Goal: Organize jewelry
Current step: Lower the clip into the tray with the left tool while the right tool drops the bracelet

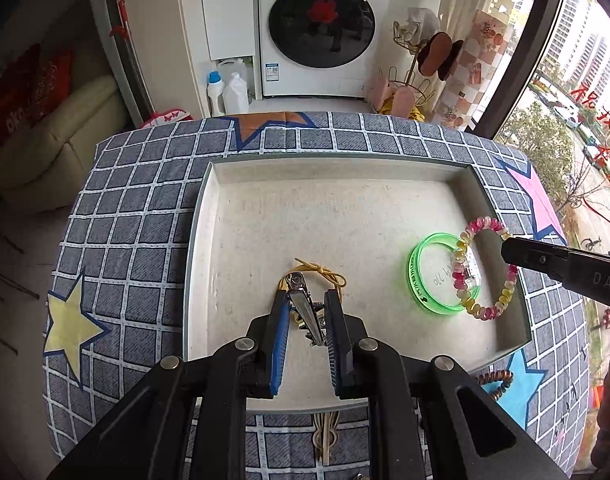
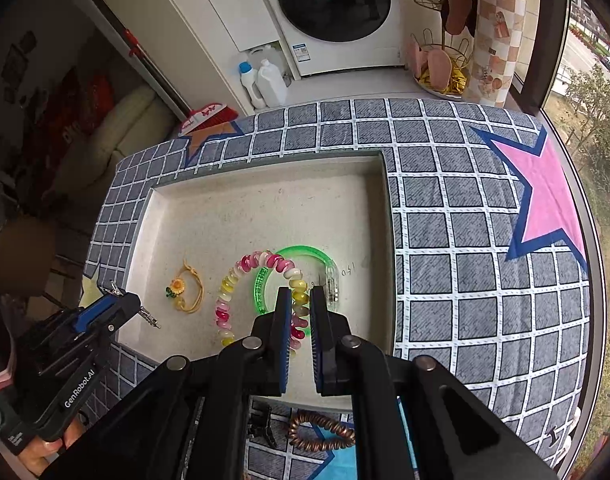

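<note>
The left gripper (image 1: 307, 312) pinches a metal hair clip (image 1: 305, 312) above the near edge of the tray (image 1: 201, 240). The right gripper (image 2: 301, 308) is closed on a beaded bracelet (image 2: 241, 280) at the tray's right side, over a green bangle (image 2: 305, 250). A yellow cord bracelet (image 2: 189, 288) lies inside the tray near the clip.

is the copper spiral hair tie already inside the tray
No, the copper spiral hair tie lies on the checked cloth just outside the near wall of the tray.
</note>
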Motion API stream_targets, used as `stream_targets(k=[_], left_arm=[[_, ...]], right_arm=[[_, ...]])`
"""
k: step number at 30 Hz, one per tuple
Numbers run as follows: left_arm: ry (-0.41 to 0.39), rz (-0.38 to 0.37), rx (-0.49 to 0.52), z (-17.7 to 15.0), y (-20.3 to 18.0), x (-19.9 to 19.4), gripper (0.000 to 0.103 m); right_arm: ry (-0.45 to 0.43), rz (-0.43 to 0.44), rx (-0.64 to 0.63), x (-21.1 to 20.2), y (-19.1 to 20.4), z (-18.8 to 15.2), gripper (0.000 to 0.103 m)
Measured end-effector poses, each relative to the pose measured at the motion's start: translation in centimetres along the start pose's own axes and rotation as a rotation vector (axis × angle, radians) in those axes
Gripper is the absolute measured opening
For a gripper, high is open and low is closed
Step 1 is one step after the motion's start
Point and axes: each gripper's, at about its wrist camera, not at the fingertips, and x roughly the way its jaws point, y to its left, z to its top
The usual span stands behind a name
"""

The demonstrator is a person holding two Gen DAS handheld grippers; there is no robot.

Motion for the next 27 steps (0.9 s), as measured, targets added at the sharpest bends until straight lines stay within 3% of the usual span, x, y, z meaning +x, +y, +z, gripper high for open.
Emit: stream_targets(k=[12,27], left_arm=[[0.041,0.062,0.026,-0.2,-0.8,3.7,0.030],[0.062,0.143,0.078,-0.5,-1.1,5.4,0.030]], right_arm=[[0.045,-0.022,-0.015,3.6,-0.6,0.5,0.009],[0.085,-0.021,-0.043,5.5,-0.6,0.1,0.010]])
